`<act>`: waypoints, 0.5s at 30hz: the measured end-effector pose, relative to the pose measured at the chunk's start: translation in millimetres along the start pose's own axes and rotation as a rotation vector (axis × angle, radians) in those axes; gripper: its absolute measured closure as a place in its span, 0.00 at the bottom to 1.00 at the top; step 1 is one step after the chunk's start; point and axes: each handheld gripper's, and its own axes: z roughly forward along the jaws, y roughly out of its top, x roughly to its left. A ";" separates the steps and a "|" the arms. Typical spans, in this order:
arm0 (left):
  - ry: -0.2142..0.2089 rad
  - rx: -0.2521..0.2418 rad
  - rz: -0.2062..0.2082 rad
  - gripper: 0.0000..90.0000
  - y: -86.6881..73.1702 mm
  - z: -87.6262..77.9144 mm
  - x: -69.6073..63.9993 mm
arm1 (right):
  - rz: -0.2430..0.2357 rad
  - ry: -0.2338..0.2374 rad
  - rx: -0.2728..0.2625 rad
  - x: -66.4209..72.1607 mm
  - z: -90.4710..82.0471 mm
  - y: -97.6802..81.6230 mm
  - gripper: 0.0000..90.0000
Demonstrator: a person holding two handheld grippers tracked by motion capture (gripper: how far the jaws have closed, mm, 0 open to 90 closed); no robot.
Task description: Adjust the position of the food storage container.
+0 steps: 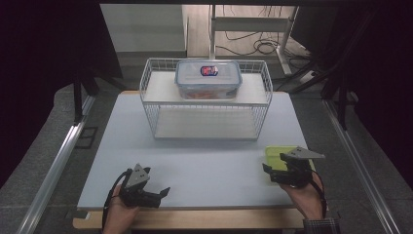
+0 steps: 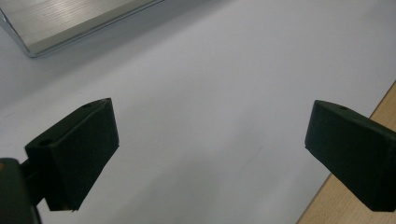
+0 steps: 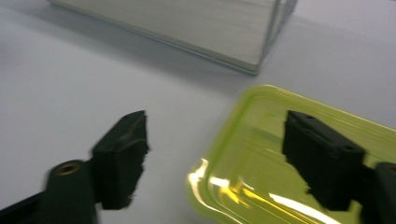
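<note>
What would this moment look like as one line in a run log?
right gripper: open, straddling green lid edge | left gripper: open, empty

Left tongs (image 2: pixel 210 154) spread wide, bare white table (image 2: pixel 210 84) beneath, shelf corner (image 2: pixel 70 21) beyond, wooden edge (image 2: pixel 345 200)

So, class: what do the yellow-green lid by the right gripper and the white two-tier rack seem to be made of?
Yellow-green lid: probably glossy translucent plastic; bright glints run across it and it has a moulded raised rim.
White rack: thin wire mesh sides, likely white-coated metal, judging by the fine grid; its pale flat shelves could be wood or laminate, which the look leaves open.
</note>
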 end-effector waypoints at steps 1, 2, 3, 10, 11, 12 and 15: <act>0.000 0.000 0.000 0.03 0.0 0.0 0.2 | 0.006 -0.007 0.007 -5.5 -2.0 -0.9 0.36; 0.002 0.000 0.000 0.03 -0.1 0.0 0.3 | 0.014 -0.013 0.010 -9.5 -3.4 -1.8 0.40; 0.002 0.000 0.000 0.03 -0.2 0.0 0.4 | 0.020 -0.014 0.013 -12.6 -4.5 -2.5 0.44; 0.000 0.003 -0.002 0.03 -0.5 0.8 0.6 | 0.036 -0.055 0.028 -36.2 -13.1 -8.6 0.68; -0.008 0.010 -0.004 0.04 -0.3 0.9 0.7 | 0.035 -0.060 0.029 -39.1 -14.3 -9.2 0.71; -0.027 0.021 -0.008 0.06 0.1 1.0 1.0 | 0.035 -0.063 0.033 -42.1 -15.5 -9.8 0.73; -0.024 0.024 -0.002 0.06 0.6 0.6 0.5 | 0.041 -0.088 0.039 -51.1 -19.5 -12.8 0.82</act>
